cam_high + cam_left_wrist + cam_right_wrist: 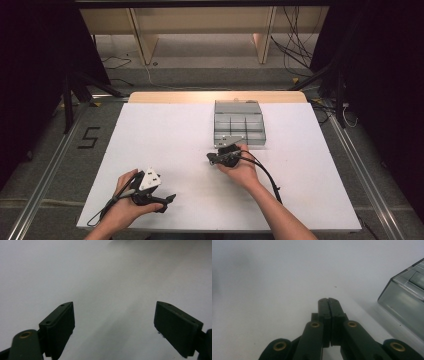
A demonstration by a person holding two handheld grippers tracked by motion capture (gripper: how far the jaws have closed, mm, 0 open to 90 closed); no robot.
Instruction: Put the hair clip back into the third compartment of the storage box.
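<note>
At the near left of the white table, the left gripper is held low over the surface by the left hand, its tips turned towards the right. In the left gripper view its two black jaws are seen spread wide apart, with nothing but bare white board between them. A grey three-cornered plate is carried on top of it, and a cable is trailed from it towards the table's near edge.

Further right, near the middle of the table, the right gripper is held by the right hand, pointing left. In the right gripper view its jaws are seen pressed together flat, with nothing pinched between them.

Just beyond and to the right of that gripper, a clear plastic compartment box is set on the table, towards the far edge. One corner of the box is caught at the right of the right gripper view, just beside the closed jaws. What lies in its compartments cannot be made out, since the view is too small.
</note>
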